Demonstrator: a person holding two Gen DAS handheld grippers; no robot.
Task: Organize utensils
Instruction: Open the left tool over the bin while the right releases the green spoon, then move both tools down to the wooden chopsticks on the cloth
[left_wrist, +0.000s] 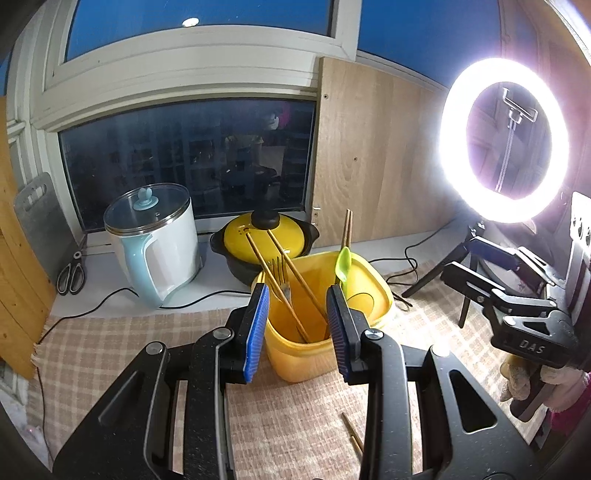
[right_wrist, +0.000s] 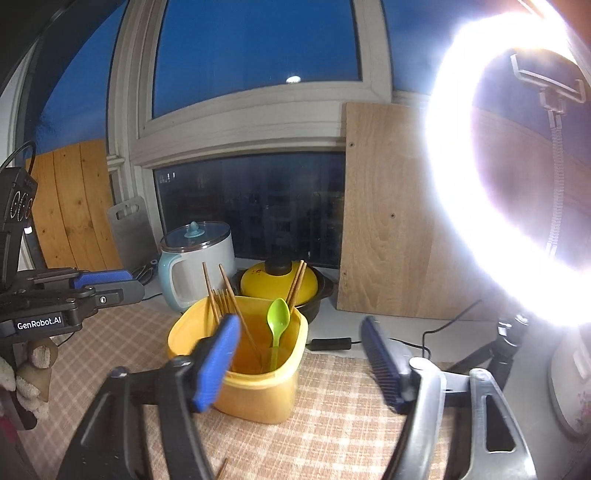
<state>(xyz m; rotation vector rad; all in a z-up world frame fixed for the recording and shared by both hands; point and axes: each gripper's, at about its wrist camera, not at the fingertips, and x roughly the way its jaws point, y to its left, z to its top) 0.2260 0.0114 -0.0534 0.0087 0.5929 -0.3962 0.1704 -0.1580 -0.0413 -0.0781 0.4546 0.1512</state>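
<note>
Plainly, both claws are empty. The left claw (left_wrist: 297, 332) stands moderately open, its blue ribbed pads (left_wrist: 256, 334) framing the near wall of the yellow plastic tub (left_wrist: 295, 360) without touching it; the right claw (right_wrist: 301, 363) is spread wide and hangs just near of the same tub, slightly blurred.

Inside the tub lean the sorted pieces — a metal fork (left_wrist: 282, 282), a pair of thin brown wooden chopsticks (left_wrist: 291, 286) angled to the far left, a lime-green plastic spoon (right_wrist: 277, 328) and another chopstick pair (right_wrist: 297, 282) at the far right corner.

What appears left to sort is a loose wooden chopstick (left_wrist: 352, 435) lying flat on the checked woven cloth (left_wrist: 288, 424) that covers the tabletop, near the camera and just right of the left claw's right arm; only part of it shows.

It should be light, stiff and slim, with a smooth surface that could roll or slip between the pads. Lying flat on soft cloth, it leaves little room beneath — a pinch across its middle, jaws narrowed first and set square to its length, seems the safest hold; gripped near one end, it would likely pivot.

Beyond the tub sit a yellow-lidded black clay pot (left_wrist: 266, 236) and a pale blue electric kettle (left_wrist: 159, 240).
</note>
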